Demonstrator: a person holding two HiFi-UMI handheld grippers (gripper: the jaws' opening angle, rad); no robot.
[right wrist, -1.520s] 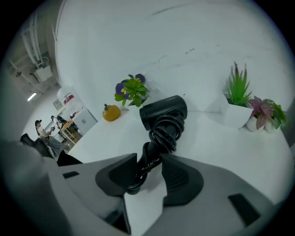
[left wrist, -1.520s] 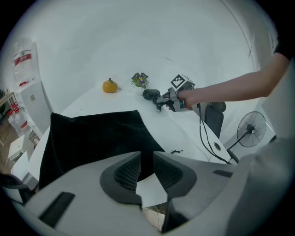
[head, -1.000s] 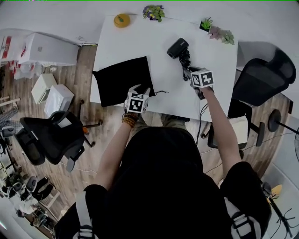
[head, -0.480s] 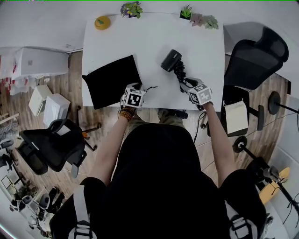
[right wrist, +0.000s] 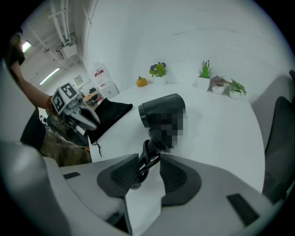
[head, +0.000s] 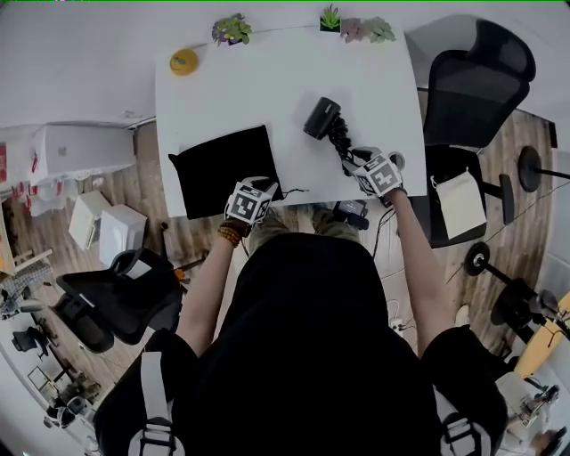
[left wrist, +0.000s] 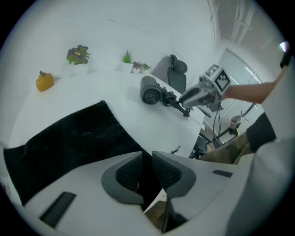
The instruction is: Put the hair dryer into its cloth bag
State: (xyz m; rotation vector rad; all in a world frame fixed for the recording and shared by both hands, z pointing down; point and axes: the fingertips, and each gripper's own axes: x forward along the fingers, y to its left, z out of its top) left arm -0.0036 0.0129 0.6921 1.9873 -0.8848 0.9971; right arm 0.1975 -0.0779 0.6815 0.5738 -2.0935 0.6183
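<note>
The black cloth bag [head: 218,169] lies flat on the left half of the white table [head: 258,98]. My left gripper [head: 261,185] is at its near right corner. Its jaws have just been closing, and in the left gripper view [left wrist: 147,159] they are shut on the bag's black cloth [left wrist: 69,138]. The black hair dryer [head: 321,116] lies right of the bag, barrel pointing away. My right gripper [head: 354,160] holds its bundled cord [right wrist: 146,156] between the pads; its jaws have just eased open a little. The dryer [right wrist: 161,110] is just beyond the fingertips.
An orange ornament [head: 183,61] and small potted plants [head: 232,28] [head: 356,27] line the table's far edge. The bag's drawstring [head: 294,190] trails over the near edge. A black office chair [head: 476,80] stands to the right and another [head: 116,294] at the lower left.
The left gripper went from open to shut on the bag's near right corner. The right gripper and the hair dryer have come closer to the table's near edge.
</note>
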